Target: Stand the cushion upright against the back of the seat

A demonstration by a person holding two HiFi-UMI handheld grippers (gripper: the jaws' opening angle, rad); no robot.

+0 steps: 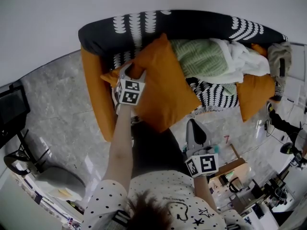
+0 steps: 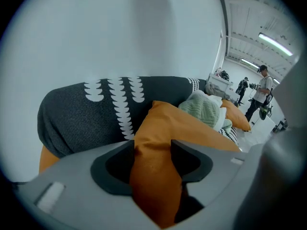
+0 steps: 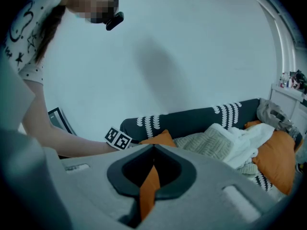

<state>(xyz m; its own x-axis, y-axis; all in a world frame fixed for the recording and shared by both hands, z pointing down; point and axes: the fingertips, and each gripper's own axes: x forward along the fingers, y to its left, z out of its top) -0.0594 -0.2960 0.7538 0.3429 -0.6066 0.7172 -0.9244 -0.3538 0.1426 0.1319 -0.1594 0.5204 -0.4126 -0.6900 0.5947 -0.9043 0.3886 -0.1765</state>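
Note:
An orange cushion (image 1: 165,87) lies tilted on the sofa, its top corner against the dark, white-patterned back (image 1: 192,25). My left gripper (image 1: 128,75) is at the cushion's left corner. In the left gripper view its jaws stand wide apart, and a fold of the cushion (image 2: 156,176) fills the gap between them at the left gripper (image 2: 152,145). My right gripper (image 1: 191,125) is at the cushion's lower right edge. In the right gripper view the right gripper (image 3: 153,152) is shut on a thin strip of the cushion's orange fabric (image 3: 149,186).
A green knit blanket (image 1: 199,56) and a white blanket (image 1: 242,61) are heaped on the seat to the right, with a second orange cushion (image 1: 256,97) beyond them. People (image 2: 261,92) stand far off in the room. A dark frame (image 1: 12,107) stands on the marble floor at left.

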